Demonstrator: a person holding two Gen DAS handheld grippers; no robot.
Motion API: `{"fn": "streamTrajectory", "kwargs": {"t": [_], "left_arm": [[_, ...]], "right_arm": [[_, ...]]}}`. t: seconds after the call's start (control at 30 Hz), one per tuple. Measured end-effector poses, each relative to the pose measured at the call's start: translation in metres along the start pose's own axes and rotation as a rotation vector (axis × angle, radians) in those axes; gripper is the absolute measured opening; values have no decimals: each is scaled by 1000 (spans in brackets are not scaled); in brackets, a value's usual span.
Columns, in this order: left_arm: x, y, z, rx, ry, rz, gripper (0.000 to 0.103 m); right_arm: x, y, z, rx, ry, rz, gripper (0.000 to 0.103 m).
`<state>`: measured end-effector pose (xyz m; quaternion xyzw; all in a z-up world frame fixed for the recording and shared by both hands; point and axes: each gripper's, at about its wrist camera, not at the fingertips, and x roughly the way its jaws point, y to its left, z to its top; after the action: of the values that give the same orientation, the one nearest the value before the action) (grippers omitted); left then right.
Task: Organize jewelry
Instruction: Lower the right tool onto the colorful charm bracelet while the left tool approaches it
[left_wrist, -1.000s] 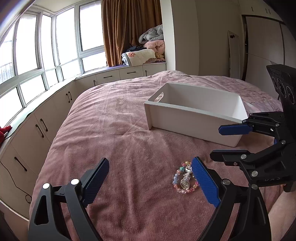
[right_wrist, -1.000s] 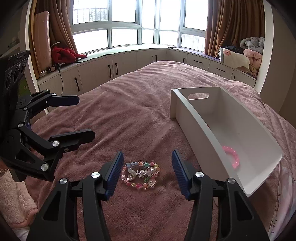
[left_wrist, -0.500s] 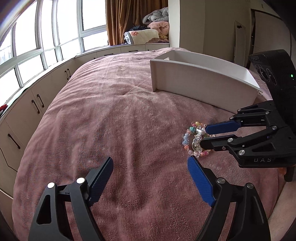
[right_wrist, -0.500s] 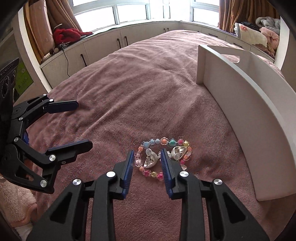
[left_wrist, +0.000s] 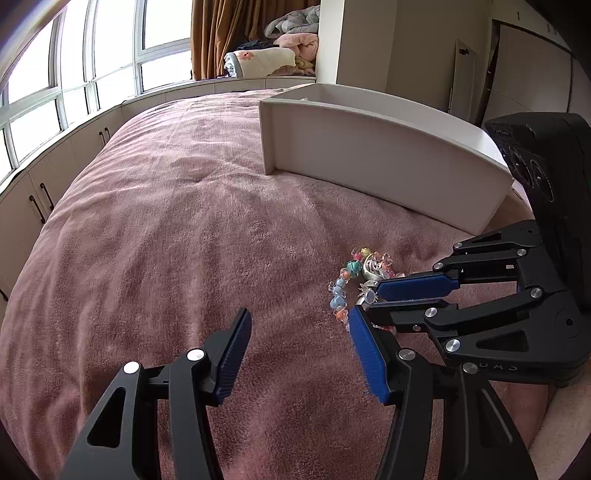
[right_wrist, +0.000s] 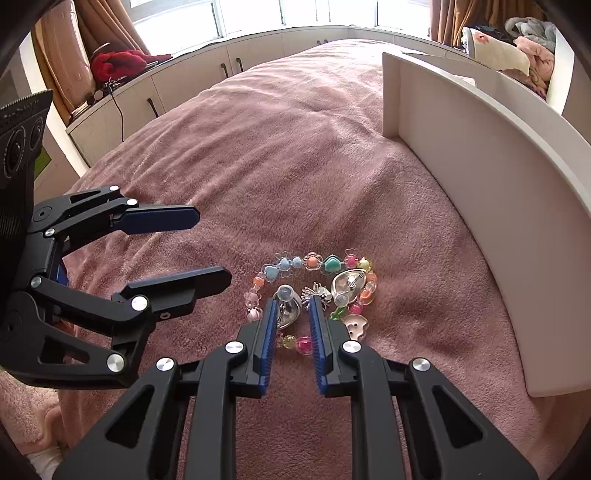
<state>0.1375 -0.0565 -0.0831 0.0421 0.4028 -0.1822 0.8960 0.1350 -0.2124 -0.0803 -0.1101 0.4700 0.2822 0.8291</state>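
I have the right gripper (right_wrist: 291, 310) down over the near edge of the bead bracelet (right_wrist: 314, 291), which lies on the pink blanket (right_wrist: 295, 147) just in front of the white bin (right_wrist: 480, 192). Its jaws have just been closing and now stand narrow, one on each side of the near strand and a silver charm (right_wrist: 286, 312). I cannot tell whether the pads are pressing yet, so I count the bracelet as straddled, not gripped. I come in steeply because the beads sit flat in soft pile, and the tips must bracket the strand from above.

The left gripper (left_wrist: 299, 343) hangs just beside the bracelet with its jaws partly apart and nothing between them; they have just been closing too. In my judgement it waits there to steady or gather the loop if it slips.

The bin stands close, so the carry should be short, over its tall near wall.
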Motion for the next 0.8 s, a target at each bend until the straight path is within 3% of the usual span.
{"fn": "streamTrajectory", "kwargs": {"t": [0.17,0.3,0.5,0.6,0.67,0.77,0.8], "left_arm": [[13,-4,6,7,23,-28,38],[13,-5,10,-10,7,-55,38],[12,-13,14,4,-17,-132,36],[14,-19,14,24,-19,-172,33],[18,-23,13,45,-8,-186,22],[24,-28,12,64,12,-185,18],[25,-28,12,61,12,-188,18]], "right_arm": [[-9,-5,3,10,-39,-16,20],[-12,-9,4,9,-49,-64,20],[-3,-20,8,26,-37,-55,19],[2,-23,6,42,-15,-5,18],[1,-22,6,34,-18,-9,18],[1,-23,7,28,-30,-28,18],[1,-24,7,28,-35,-33,11]]}}
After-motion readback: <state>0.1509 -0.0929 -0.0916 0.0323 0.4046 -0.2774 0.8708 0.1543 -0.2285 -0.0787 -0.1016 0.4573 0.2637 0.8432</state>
